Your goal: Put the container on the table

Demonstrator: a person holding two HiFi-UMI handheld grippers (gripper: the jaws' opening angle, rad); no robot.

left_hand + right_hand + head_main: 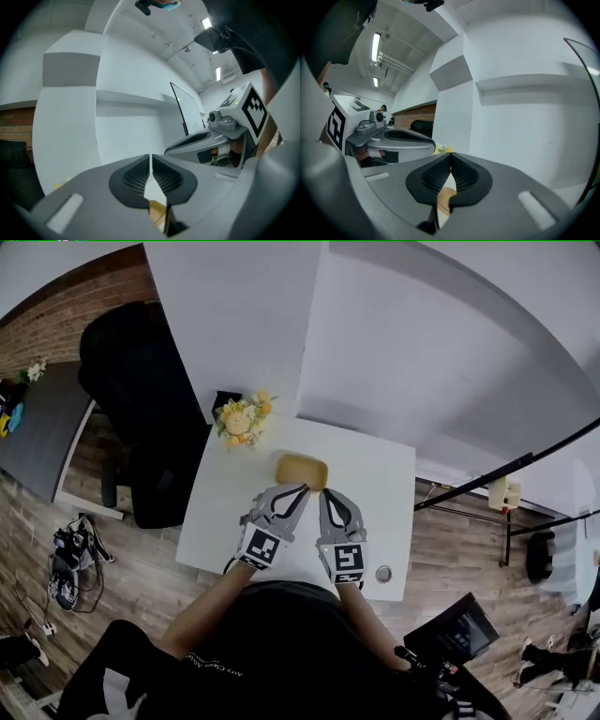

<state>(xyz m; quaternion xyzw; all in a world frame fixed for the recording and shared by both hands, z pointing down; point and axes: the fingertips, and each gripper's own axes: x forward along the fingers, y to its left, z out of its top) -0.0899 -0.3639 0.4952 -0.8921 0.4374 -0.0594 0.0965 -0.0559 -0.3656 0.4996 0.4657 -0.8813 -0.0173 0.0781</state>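
Container: a shallow tan container point(302, 470) sits on the white worktop point(394, 486), towards its far edge, near a bunch of yellow flowers point(242, 420).
Left hand-held gripper: the left hand-held gripper point(302, 489) points level at the container's near edge, tips right up against it. In its own view the pads meet with only a hairline slit. Nothing shows pinched between them. A patch of tan peeks through the gap below the pads.
Right hand-held gripper: the right hand-held gripper point(324, 493) lies alongside, tips at the same near edge. Jaws fully together and holding nothing. The same tan surface shows underneath.
Task state: the container rests flat on the worktop, so the job looks done or not yet started. I can't say which.
How it should handle: it looks light and rigid, like thin wood or moulded plastic. The finish seems smooth and could slip under a loose pinch. It doesn't strike me as fragile.
Where to grip: the raised rim, I'd say. One gripper towards each end of the near long side would keep it level.
Watch out: the flowers stand just beyond its left corner, so go easy on any push forward.
Also there: a small round thing point(383, 574) near the worktop's front right corner, well apart from the container.
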